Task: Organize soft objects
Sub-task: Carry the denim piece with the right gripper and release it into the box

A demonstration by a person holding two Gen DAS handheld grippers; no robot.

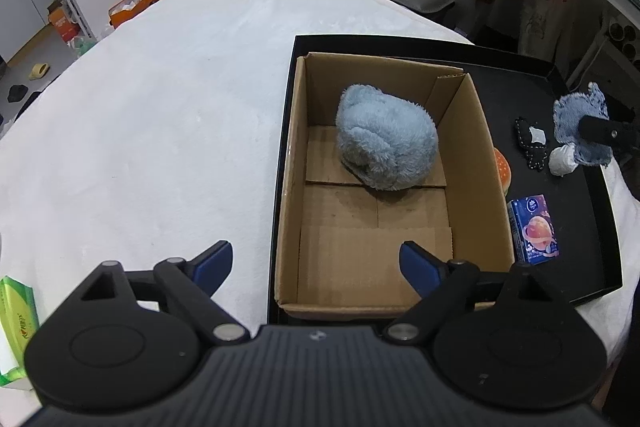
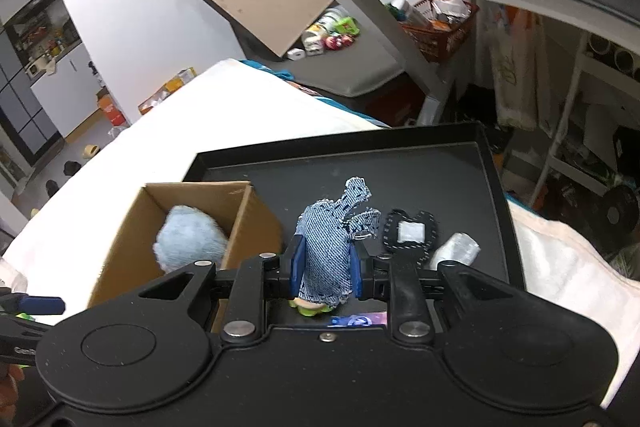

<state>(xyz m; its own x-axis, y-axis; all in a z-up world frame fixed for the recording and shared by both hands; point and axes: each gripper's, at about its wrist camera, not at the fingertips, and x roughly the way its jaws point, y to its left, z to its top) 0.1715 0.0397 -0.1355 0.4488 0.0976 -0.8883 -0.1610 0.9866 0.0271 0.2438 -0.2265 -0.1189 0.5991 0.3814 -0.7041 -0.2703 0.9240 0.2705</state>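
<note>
A fluffy pale-blue plush (image 1: 386, 139) lies inside an open cardboard box (image 1: 486, 163) that stands on a black tray (image 1: 576, 267). My left gripper (image 1: 316, 263) hovers open over the box's near end, with nothing between its blue pads. My right gripper (image 2: 325, 267) is shut on a small denim toy (image 2: 326, 243) and holds it above the tray, just right of the cardboard box (image 2: 248, 223). The plush (image 2: 188, 243) shows in that box. In the left wrist view the denim toy (image 1: 580, 111) appears at the tray's right side.
On the tray lie a black stitched fabric piece (image 2: 408, 231), a white wad (image 2: 456, 251), a small blue carton (image 1: 534, 229) and an orange burger-like toy (image 1: 502, 167) against the box. The tray rests on a white bedcover (image 1: 160, 87). A green packet (image 1: 16, 327) lies near left.
</note>
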